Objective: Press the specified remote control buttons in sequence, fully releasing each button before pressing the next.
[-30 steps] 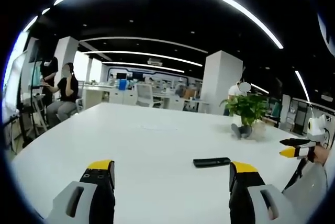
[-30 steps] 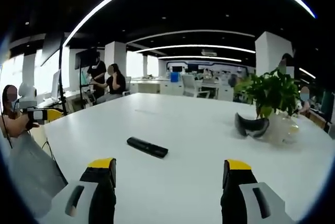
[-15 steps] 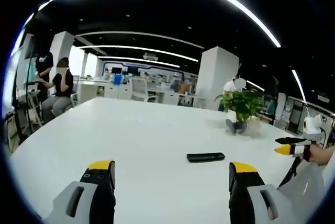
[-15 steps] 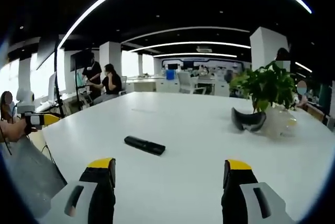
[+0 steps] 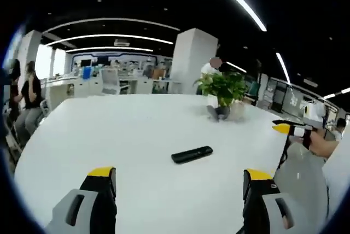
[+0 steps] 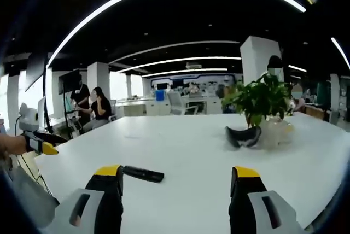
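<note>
Progress: no press is showing yet | slim black remote control (image 5: 192, 154) is lying untouched mid-way across the white bench (image 5: 126, 124) | left gripper (image 5: 180, 182) and right gripper (image 6: 174, 179) are hovering near, jaws apart, empty | whole button sequence is seemingly remaining.

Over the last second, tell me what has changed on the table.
Nothing on the white table moved; both views swung with the hands. Nothing was gripped or released. The black remote lies flat and untouched, the potted plant stands behind it, and the left gripper and right gripper remain open and empty.
</note>
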The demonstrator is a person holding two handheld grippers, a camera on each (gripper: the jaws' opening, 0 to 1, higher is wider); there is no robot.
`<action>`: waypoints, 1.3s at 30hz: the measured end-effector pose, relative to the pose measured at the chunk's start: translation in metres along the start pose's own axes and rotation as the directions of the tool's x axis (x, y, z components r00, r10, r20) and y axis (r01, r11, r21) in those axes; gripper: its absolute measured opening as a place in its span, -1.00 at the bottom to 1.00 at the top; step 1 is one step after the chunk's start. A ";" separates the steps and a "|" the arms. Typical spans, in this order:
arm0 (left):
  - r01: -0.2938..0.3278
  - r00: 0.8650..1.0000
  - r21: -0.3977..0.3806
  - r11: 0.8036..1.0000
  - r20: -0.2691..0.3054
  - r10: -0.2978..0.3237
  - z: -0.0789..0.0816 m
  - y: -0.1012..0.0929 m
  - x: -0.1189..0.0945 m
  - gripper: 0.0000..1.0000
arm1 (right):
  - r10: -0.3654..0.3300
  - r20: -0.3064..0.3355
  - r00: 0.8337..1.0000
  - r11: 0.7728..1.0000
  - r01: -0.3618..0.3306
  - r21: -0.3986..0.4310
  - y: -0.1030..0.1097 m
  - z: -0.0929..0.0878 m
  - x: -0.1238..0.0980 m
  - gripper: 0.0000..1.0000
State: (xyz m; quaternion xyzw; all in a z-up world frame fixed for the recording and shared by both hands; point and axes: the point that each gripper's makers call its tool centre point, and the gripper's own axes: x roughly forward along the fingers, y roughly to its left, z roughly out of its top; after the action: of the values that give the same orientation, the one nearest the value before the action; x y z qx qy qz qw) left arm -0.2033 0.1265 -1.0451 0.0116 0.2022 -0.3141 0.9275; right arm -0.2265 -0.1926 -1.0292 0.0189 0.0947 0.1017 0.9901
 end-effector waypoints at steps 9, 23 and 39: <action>0.178 0.976 0.104 0.978 -0.148 -0.162 0.003 -0.002 0.055 0.98 | -0.038 -0.088 0.995 0.998 0.033 -0.058 -0.014 -0.020 -0.009 0.34; 0.458 0.830 0.182 0.870 -0.436 -0.346 -0.018 -0.019 0.126 0.74 | 0.069 -0.169 0.983 0.995 -0.080 -0.062 0.006 -0.041 -0.003 -0.15; 0.544 0.710 0.247 0.802 -0.644 -0.284 -0.052 -0.008 0.182 0.54 | 0.042 -0.219 0.975 0.995 -0.060 -0.078 -0.002 -0.051 -0.004 -0.35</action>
State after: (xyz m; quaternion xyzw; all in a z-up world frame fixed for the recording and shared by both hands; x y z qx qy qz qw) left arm -0.0959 0.0225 -1.1616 0.2584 0.3980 -0.5361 0.6982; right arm -0.2397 -0.1941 -1.0786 -0.0314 0.1975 0.1325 0.9708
